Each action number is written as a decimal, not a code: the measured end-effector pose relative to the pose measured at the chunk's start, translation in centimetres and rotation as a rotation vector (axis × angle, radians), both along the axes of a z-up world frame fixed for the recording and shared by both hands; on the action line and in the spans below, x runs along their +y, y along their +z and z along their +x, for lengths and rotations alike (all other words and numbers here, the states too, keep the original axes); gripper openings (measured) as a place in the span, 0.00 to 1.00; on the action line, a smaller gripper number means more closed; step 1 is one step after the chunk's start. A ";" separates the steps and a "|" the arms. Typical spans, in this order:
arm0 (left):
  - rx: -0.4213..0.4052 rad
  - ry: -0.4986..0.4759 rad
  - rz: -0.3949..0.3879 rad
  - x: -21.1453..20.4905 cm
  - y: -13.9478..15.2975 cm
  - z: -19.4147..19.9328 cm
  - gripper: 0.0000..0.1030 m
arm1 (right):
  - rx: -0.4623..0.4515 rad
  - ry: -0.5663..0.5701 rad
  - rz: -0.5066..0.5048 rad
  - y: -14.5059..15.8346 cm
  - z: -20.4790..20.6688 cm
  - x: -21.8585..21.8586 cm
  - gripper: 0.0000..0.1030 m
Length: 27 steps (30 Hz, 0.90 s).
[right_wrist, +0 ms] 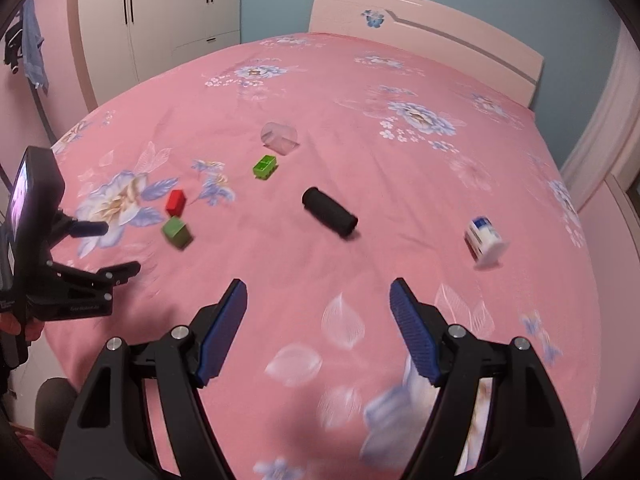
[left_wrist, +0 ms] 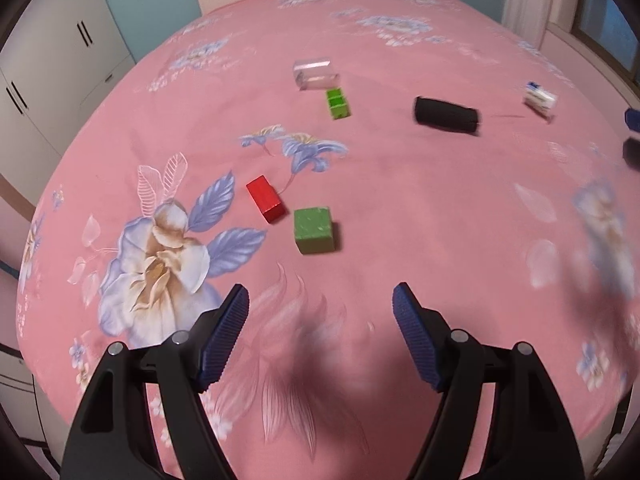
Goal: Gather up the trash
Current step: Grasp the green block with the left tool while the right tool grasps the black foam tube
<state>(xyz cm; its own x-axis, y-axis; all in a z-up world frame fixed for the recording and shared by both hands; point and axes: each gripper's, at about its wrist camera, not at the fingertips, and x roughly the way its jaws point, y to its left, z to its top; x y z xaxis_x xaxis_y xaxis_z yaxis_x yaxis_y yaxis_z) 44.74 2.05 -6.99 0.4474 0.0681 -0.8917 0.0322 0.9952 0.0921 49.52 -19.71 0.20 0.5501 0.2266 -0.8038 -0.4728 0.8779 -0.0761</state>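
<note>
Green cube (left_wrist: 313, 230) beyond spread jaws

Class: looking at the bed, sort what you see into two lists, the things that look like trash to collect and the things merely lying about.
Likely trash:
clear plastic cup
white bottle
black roll

Probably just lying about:
red block
green cube
small green piece

Soft light, fisheye warp, blurred edges
</note>
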 end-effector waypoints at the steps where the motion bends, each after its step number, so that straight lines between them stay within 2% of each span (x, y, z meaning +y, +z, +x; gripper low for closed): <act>1: 0.011 0.007 -0.002 0.2 -0.7 0.8 0.74 | 0.004 0.008 -0.004 -0.5 1.1 0.2 0.71; 7: 0.049 0.032 -0.009 1.0 -3.9 4.3 0.74 | 0.044 0.070 -0.062 -4.6 8.3 2.6 0.71; 13: 0.060 0.026 -0.023 1.0 -6.1 6.3 0.74 | 0.082 0.152 -0.122 -9.3 13.4 5.0 0.71; 17: 0.069 0.014 -0.036 1.0 -7.0 7.1 0.69 | 0.097 0.234 -0.245 -12.8 16.0 7.1 0.71; 20: 0.060 0.010 -0.052 1.4 -7.1 7.3 0.61 | 0.109 0.263 -0.272 -14.3 17.2 7.8 0.71; 24: 0.056 -0.007 -0.086 1.6 -7.2 7.3 0.39 | 0.158 0.276 -0.237 -15.5 18.3 8.0 0.70; 25: 0.056 -0.014 -0.089 1.6 -7.2 7.3 0.33 | 0.180 0.275 -0.214 -15.7 18.5 7.9 0.64; 27: 0.054 -0.025 -0.083 1.4 -7.4 7.4 0.31 | 0.228 0.268 -0.146 -15.9 18.8 7.5 0.51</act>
<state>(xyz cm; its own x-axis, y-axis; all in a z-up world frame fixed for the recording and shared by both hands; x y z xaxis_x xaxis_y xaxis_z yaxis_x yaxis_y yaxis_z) 52.17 3.46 -14.35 0.3996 -0.0176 -0.9165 0.0596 0.9982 0.0068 68.35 -12.25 -15.74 0.2902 0.2121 -0.9332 -0.7037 0.7081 -0.0579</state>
